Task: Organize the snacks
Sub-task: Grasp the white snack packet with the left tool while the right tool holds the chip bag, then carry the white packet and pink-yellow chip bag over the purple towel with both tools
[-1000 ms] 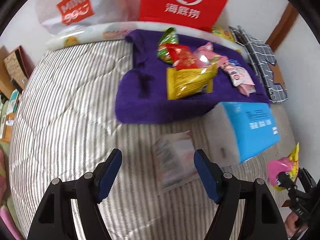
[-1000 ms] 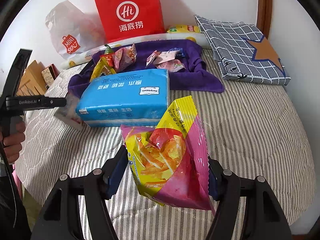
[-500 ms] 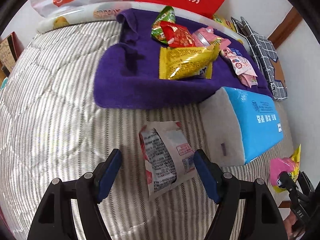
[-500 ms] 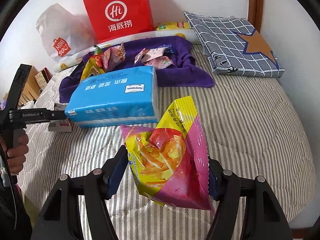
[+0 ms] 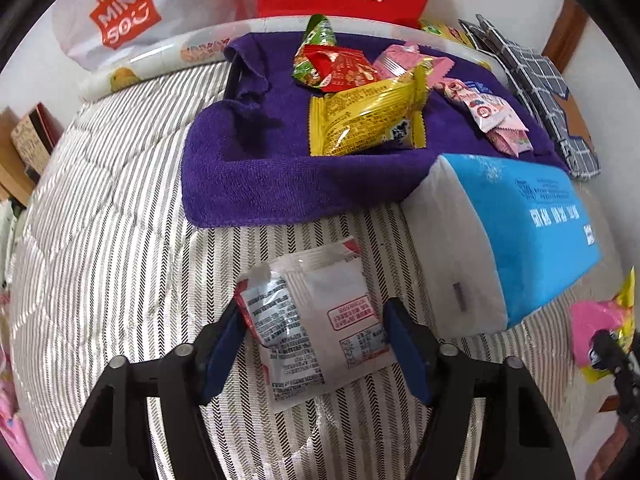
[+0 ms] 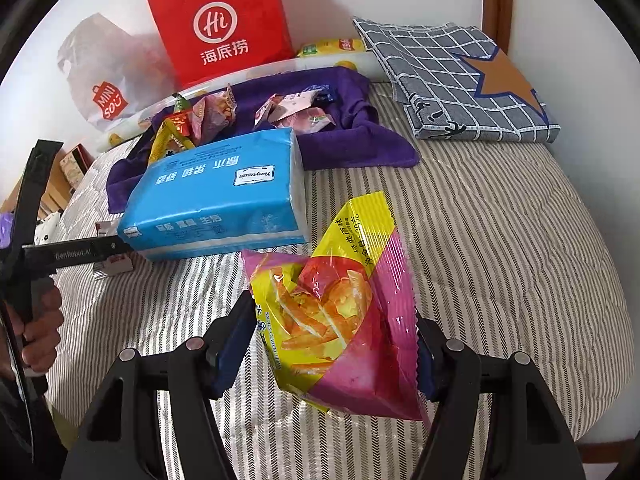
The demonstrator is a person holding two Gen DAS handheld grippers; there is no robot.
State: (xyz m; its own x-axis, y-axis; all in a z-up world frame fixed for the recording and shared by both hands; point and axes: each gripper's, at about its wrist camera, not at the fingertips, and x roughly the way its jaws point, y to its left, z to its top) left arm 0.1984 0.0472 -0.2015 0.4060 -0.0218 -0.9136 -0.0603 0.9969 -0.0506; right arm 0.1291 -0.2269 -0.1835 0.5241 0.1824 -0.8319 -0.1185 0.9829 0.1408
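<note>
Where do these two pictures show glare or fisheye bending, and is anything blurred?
Left wrist view: stripes of the bedspread bow outward toward the dark corners; glare on the yellow snack bag and the white packet; all sharp. Right wrist view: the same bowing, sheen on the pink and yellow chip bag, print readable on the blue tissue pack.

The striped quilt [image 6: 500, 240] lies bare on the right, open for a gripper to pass. On the left, the blue tissue pack [image 6: 216, 196] blocks the way to the far purple towel [image 5: 256, 184], crowded with snack packets [image 5: 360, 116].
</note>
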